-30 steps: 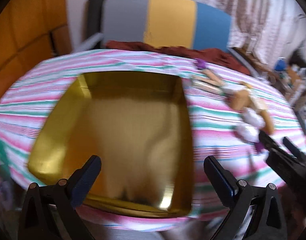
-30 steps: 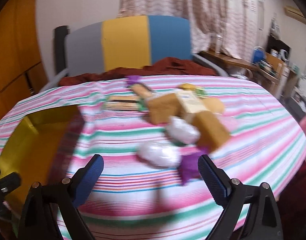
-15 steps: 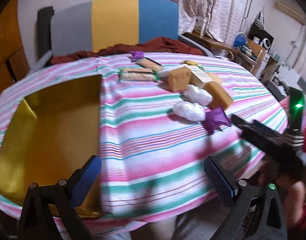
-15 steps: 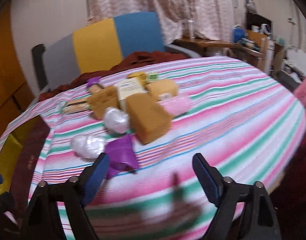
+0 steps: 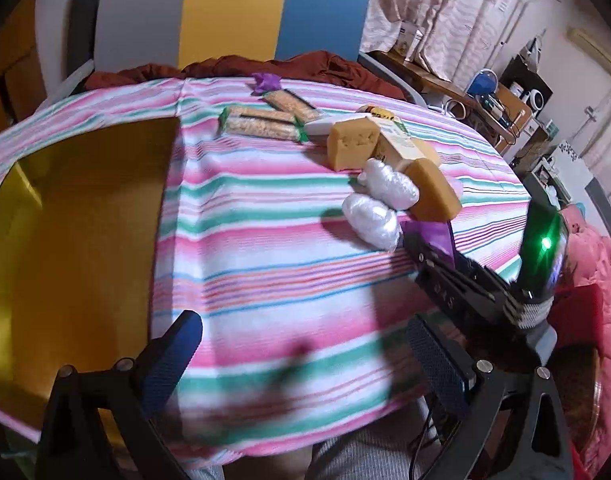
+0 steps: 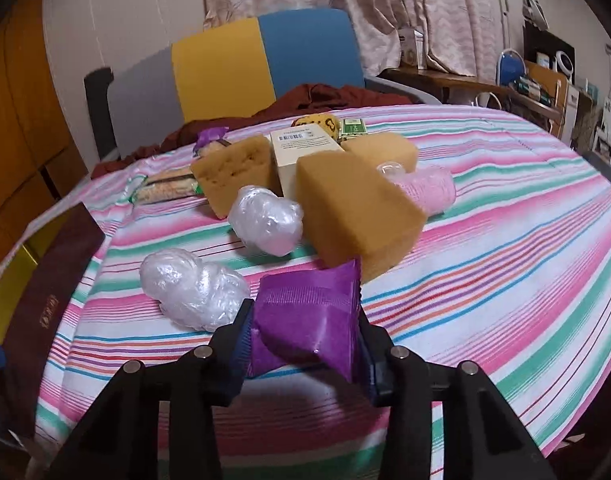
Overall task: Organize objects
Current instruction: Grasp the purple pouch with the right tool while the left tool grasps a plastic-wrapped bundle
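At the far left of the striped pink, green and white tablecloth [image 5: 265,248] lies an open gold-lined box [image 5: 77,240], with nothing visible inside it. The left gripper [image 5: 305,364] hovers over bare cloth just right of the box, its blue-padded jaws spread wide with nothing between them. Further right and toward the far edge lie two clear-wrapped grain bars [image 5: 261,124] side by side, with a small purple wrapper [image 5: 265,82] beyond them. Next comes the heap: a tan sponge block [image 6: 235,172], a cream cardboard carton [image 6: 301,148] behind it, a second tan sponge block [image 6: 353,212] in front, a pink knitted bundle [image 6: 429,190] to its right, and two crumpled clear-plastic balls [image 6: 193,288] on the near left side of the heap. Nearest the front edge, the right gripper [image 6: 305,344] has just been closing, and its jaws now pinch a shiny purple foil packet [image 6: 309,316] from both sides; the packet touches the nearer plastic ball and sits just before the front sponge. A grey, yellow and blue chair back [image 5: 233,12] stands behind the table.
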A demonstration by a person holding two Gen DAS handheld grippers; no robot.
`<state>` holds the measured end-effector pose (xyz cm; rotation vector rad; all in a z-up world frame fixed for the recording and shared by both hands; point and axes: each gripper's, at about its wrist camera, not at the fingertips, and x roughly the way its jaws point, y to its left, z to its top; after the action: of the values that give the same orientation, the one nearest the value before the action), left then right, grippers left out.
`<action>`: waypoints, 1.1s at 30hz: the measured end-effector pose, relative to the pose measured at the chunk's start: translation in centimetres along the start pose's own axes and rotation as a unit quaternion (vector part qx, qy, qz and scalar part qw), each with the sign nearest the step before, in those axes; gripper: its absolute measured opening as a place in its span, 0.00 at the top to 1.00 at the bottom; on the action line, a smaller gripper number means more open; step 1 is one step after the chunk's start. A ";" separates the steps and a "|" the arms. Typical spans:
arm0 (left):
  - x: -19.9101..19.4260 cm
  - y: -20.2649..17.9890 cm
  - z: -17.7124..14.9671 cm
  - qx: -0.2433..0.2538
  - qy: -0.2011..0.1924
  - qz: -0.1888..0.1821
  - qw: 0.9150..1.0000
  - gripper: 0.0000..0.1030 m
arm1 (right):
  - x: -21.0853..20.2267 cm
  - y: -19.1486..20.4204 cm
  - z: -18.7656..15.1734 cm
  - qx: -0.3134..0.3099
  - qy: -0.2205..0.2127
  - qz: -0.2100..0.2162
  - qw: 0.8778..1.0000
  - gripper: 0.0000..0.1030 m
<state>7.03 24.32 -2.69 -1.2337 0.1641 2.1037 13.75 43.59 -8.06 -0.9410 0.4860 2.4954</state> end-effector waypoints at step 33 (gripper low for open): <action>9.1 -2.3 5.1 -0.025 0.003 -0.091 0.996 0.60 | -1.7 -0.9 -2.1 0.001 -0.029 -0.009 1.000 0.57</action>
<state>1.89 32.69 -6.80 -1.2360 0.0004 1.9578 16.48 42.92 -8.58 -0.8665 0.4588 2.4970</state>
